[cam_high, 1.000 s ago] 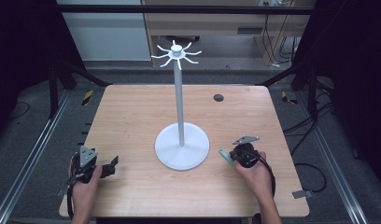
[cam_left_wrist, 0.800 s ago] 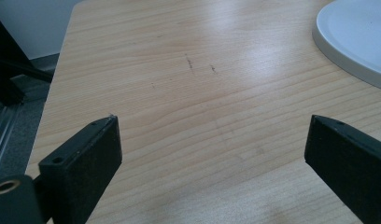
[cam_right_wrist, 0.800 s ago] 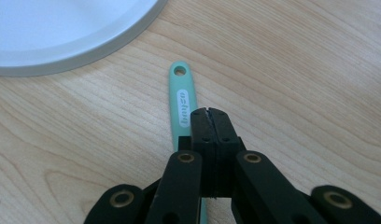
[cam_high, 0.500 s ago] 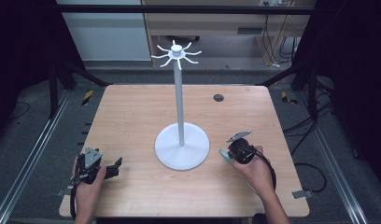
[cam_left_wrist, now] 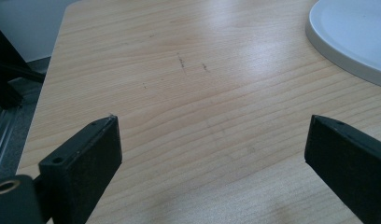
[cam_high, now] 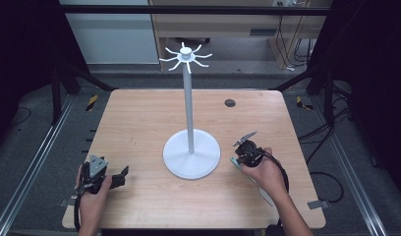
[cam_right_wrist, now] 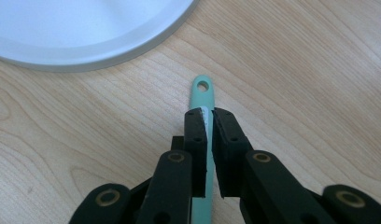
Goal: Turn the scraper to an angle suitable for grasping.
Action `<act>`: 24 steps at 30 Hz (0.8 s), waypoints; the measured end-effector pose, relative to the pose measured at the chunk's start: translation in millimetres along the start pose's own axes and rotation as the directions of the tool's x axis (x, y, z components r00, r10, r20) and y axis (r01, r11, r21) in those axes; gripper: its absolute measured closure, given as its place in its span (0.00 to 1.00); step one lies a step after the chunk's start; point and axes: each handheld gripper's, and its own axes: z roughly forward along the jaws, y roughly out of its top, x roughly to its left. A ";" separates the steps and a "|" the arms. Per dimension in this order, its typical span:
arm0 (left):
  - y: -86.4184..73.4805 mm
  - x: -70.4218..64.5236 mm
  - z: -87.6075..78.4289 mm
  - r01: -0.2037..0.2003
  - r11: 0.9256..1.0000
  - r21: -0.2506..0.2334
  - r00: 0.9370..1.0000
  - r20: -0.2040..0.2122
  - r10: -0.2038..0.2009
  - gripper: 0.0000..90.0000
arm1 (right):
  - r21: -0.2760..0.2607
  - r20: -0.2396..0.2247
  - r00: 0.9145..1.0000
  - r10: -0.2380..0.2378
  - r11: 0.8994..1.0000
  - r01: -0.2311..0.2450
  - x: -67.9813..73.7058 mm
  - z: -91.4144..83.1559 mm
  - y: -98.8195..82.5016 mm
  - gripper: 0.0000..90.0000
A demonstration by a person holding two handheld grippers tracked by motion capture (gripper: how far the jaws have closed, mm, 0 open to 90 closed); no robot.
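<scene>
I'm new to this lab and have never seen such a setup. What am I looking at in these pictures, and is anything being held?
A person sits at a wooden table with a hand-held two-jaw gripper in each hand. One picture looks down from above; the other two come from cameras riding on the grippers. On the table stands a white stand with hooks on top. The left gripper has its jaws wide apart over bare wood. The right gripper is closed on a thin mint-green handle with a hole at its end, pointing toward the stand's base; its jaws have just eased slightly.

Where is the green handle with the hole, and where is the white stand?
green handle (cam_right_wrist: 202,92), right gripper view, on the end by its hole.
white stand (cam_high: 191,158), high view, on its round base.
</scene>
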 end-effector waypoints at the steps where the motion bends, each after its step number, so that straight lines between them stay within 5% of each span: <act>1: 0.0 0.0 0.0 0.001 1.000 0.000 1.000 0.000 -0.001 0.04 | 0.003 0.000 1.000 -0.001 1.000 0.001 -0.1 -0.5 1.0 0.93; 24: -0.5 0.8 0.1 0.004 1.000 0.003 1.000 0.002 -0.004 0.04 | 0.111 -0.026 0.999 -0.019 0.994 0.021 -4.7 12.1 13.8 0.71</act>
